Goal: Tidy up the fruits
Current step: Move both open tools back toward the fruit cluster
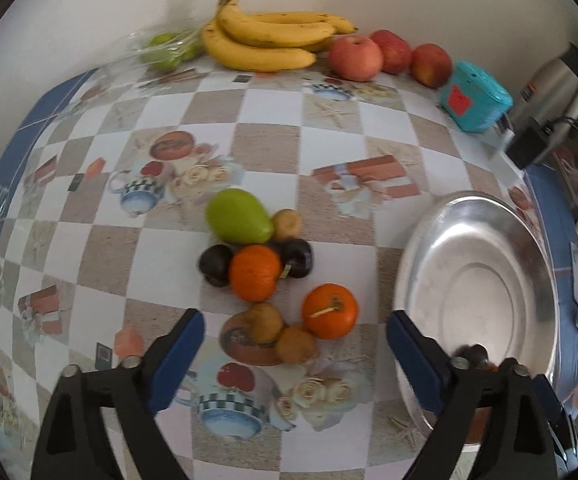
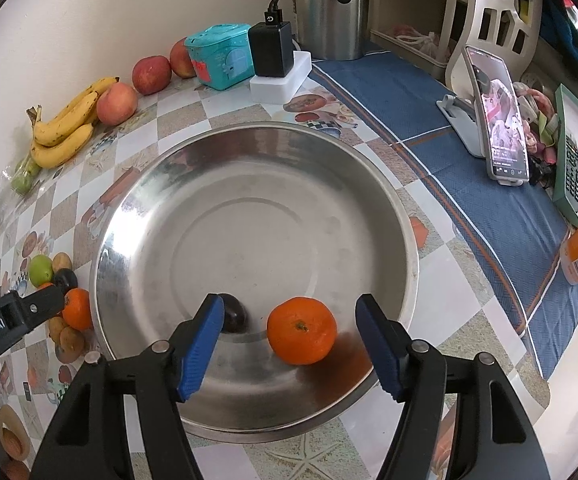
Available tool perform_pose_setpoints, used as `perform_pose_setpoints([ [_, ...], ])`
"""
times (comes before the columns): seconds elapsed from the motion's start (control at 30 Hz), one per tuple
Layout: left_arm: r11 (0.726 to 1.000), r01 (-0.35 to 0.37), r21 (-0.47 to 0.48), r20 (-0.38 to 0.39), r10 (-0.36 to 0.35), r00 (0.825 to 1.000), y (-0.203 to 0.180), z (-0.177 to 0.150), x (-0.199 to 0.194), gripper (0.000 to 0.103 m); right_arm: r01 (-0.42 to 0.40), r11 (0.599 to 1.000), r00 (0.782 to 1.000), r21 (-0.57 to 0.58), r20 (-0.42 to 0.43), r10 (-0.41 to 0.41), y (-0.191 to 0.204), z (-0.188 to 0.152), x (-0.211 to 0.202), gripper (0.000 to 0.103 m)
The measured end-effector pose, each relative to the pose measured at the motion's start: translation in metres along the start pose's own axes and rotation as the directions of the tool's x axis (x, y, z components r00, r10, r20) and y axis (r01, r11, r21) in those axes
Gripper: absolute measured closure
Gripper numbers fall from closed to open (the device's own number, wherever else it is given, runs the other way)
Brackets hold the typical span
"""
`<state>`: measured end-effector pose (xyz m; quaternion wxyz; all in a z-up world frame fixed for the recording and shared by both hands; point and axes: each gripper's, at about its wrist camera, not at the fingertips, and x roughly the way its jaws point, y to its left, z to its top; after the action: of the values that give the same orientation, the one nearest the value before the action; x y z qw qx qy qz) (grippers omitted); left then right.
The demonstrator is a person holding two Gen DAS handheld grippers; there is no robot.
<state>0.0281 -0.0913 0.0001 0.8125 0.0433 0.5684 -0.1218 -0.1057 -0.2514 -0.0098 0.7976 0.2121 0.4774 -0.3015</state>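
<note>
Where basin gleams: one orange, plum.

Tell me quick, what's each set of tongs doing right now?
Left tongs: open, holding nothing, above the loose fruit.
Right tongs: open, orange between them, not gripped.

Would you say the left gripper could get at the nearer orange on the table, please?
Probably yes: the left gripper is open, the orange lies just ahead with its top clear, though a small brown fruit touches its side.
</note>
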Motion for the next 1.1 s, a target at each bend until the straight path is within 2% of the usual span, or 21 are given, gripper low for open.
perform_pose_setpoints([
  [0.07,1.0,-0.014,-0.018,0.006,0.014,1.0,0.005,0.001,0.0,0.0,-0.001,1.0,1.0,-0.004,0.002,0.001,0.001,0.0,0.0,0.033],
  [0.1,1.0,-0.019,-0.025,0.008,0.019,1.0,0.008,0.001,-0.001,0.0,0.003,1.0,1.0,-0.012,0.007,-0.003,0.002,-0.001,-0.001,0.019],
  [0.17,0.999,-0.028,-0.033,0.011,0.028,1.0,0.012,0.001,-0.001,0.0,0.008,1.0,1.0,-0.023,0.017,-0.007,0.004,-0.001,-0.002,0.004],
  [0.47,0.998,-0.057,-0.018,0.044,0.057,0.997,0.022,0.0,-0.007,0.0,-0.037,0.998,0.999,-0.055,0.026,0.039,0.014,-0.003,-0.003,0.004],
  [0.6,0.998,-0.059,-0.001,0.072,0.059,0.996,0.027,0.003,-0.014,0.0,-0.073,0.995,0.996,-0.066,0.055,0.076,0.018,-0.005,-0.01,0.004],
  [0.87,0.993,-0.115,0.037,0.13,0.109,0.985,0.047,0.012,-0.027,0.0,-0.129,0.988,0.988,-0.086,0.069,0.136,0.032,-0.006,-0.018,0.004],
  [1.1,0.992,-0.13,0.003,0.164,0.127,0.978,0.075,0.02,-0.039,0.0,-0.165,0.975,0.982,-0.148,0.064,0.176,0.06,0.002,-0.031,0.004],
])
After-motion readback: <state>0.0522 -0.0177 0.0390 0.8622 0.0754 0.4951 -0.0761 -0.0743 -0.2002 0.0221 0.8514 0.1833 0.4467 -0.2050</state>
